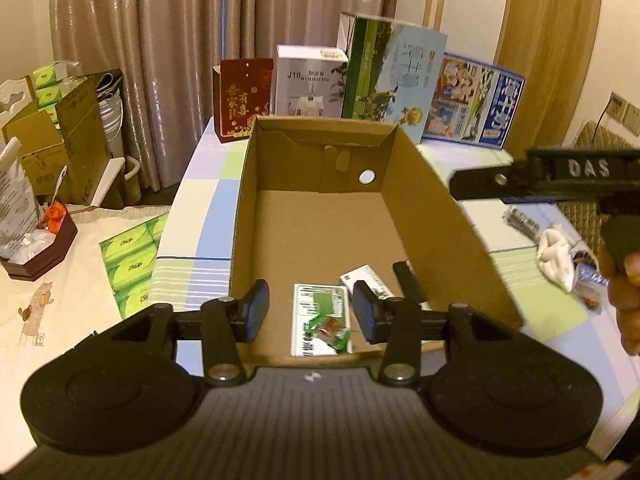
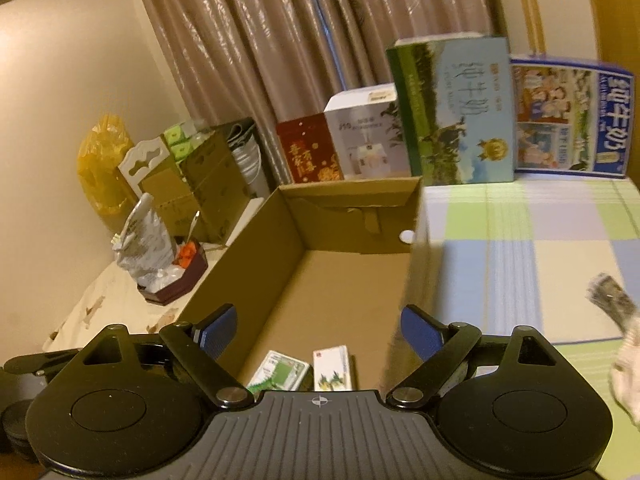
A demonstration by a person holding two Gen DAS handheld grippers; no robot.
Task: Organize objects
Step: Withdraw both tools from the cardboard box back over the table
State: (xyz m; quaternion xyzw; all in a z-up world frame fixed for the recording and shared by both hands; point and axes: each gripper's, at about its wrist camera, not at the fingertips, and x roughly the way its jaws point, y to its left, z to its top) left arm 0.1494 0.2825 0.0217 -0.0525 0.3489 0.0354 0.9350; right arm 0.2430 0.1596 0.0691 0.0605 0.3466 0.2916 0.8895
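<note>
Left tongs (image 1: 311,307) hang over the near end of the open brown cardboard box (image 1: 432,200), jaws apart and holding nothing. Risk here: the blue pads straddle the near wall closely, so a careless descent could catch the rim and drag or tip the box along the checked pastel cloth of the worktop (image 1: 208,188).

Box contents, left to right, all crowded at the near end. A flat white-and-green printed carton (image 1: 316,300) lies on the floor of the box. A small green-wrapped sweet (image 1: 330,328) lies on top of it. A second white carton with a red mark (image 1: 366,276) lies just beside the first. A black stick-like item (image 1: 410,284) lies against the right wall, probably a pen or a remote; the view is too blurred to say. The far end of the box is bare cardboard.

Second risk: with everything piled near, a fresh drop could land on the sweet and knock it out over the low near wall.

Right tongs (image 2: 316,332) are also apart and empty, one pad over the box and the other outside its right wall. A drop released from that straddle could strike the rim and fall onto the cloth.

Still loose on the worktop right of the box: a crumpled white wrapper (image 1: 554,256), a dark foil packet (image 1: 524,220) and a blue-and-red sweet wrapper (image 1: 592,276), close together. A person's hand (image 1: 626,300) grips the right handle directly above them and may brush them aside.
</note>
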